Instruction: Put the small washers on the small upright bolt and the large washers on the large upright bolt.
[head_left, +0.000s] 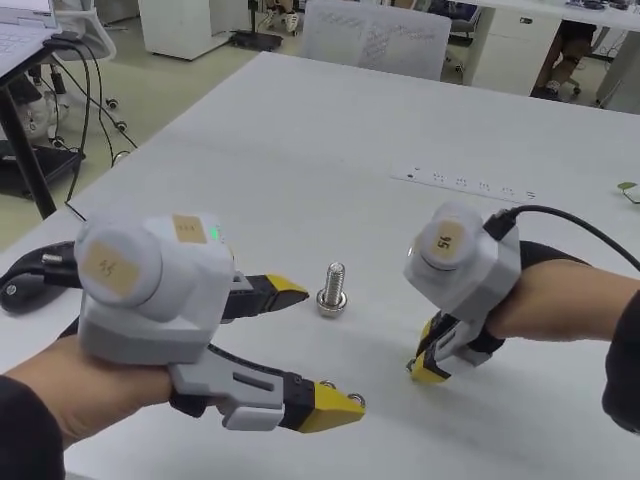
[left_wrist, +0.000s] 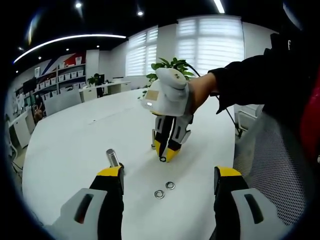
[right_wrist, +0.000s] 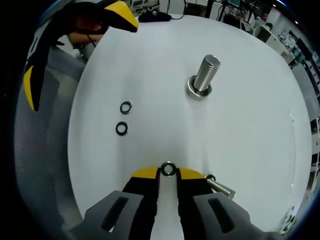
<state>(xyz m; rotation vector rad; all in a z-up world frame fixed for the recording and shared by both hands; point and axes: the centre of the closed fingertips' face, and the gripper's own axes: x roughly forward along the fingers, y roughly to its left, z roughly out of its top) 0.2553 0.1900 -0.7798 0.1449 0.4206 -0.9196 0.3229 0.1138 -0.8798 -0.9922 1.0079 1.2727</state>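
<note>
The right gripper (head_left: 430, 368) is pointing steeply down at the white tabletop (head_left: 330, 150), wrist cocked high. Its jaws are pinching a small dark ring washer (right_wrist: 168, 169) just beside the small silver bolt (right_wrist: 220, 186). The left gripper (head_left: 318, 347) is hovering low and level, jaws spread wide, near the large upright steel bolt (head_left: 333, 290). Two loose dark washers (right_wrist: 121, 128) are lying between the grippers.

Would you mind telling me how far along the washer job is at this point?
Done: the large bolt shows a ring at its base, possibly a washer already placed; I cannot be sure. In hand: the right gripper pinches a washer beside the small bolt. Left: two loose washers lie on the table, and the left gripper is open, holding nothing.
</note>
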